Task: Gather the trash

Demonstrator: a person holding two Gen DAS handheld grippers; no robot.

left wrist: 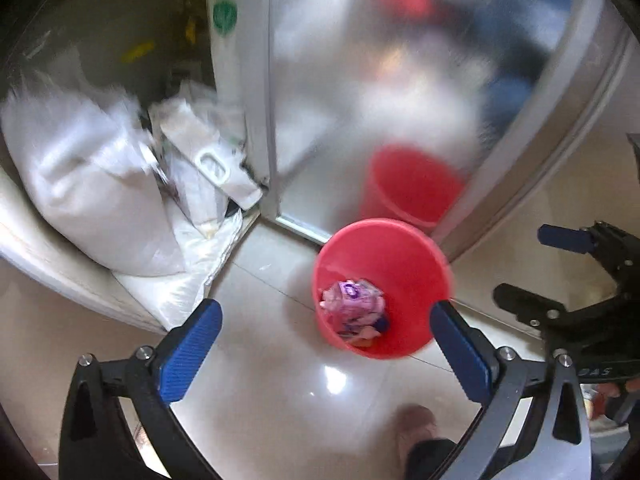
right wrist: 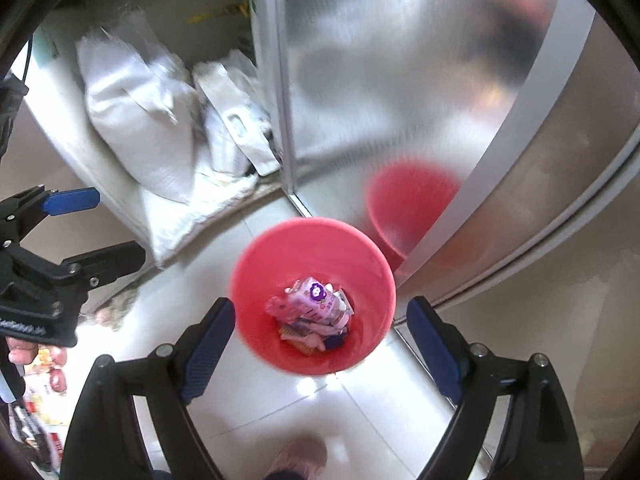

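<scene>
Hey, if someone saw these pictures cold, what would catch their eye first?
The round red plastic bin on the glossy pale floor tiles, with a pink and purple wrapper lying on the trash inside. Its red reflection shows in the shiny metal door behind. White sacks are piled to the left.

Wrappers (right wrist: 316,312) in bucket (right wrist: 256,280) beside door (right wrist: 400,80)

Bright, even indoor light; white glare spots on the glossy pale floor tiles (left wrist: 280,384). Motion blur smears the red plastic bin (right wrist: 316,256); fisheye bending, dark vignette at edges.
</scene>
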